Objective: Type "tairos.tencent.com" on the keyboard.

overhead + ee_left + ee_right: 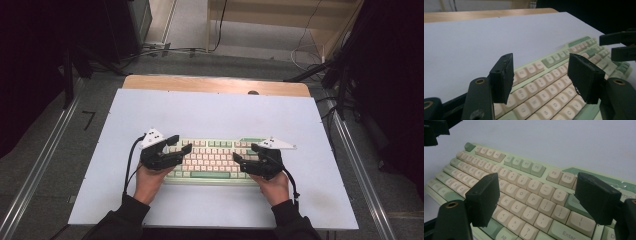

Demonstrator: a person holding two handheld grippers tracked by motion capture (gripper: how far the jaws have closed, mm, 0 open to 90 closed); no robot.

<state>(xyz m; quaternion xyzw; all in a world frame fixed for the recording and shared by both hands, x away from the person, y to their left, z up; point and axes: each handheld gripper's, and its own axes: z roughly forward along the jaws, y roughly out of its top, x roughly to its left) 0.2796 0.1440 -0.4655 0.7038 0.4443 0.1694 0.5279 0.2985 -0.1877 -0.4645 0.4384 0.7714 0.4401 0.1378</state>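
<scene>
Keyboard (212, 159): green and cream, lying flat on the near middle of the bench (210, 112), long side across my front.
Left gripper (181, 147): in my left hand (148, 181), over the keyboard's left end; its 2 jaws stand wide apart with nothing between them.
Left gripper view: cream letter keys (541, 85) lie below and between my jaws; I cannot tell whether they touch.
Right gripper (243, 156): in my right hand (274, 187), over the keyboard's right end; jaws wide, holding nothing.
Right gripper view: P key (533, 200) between my jaws, Enter key (567, 232) near the right jaw.
</scene>
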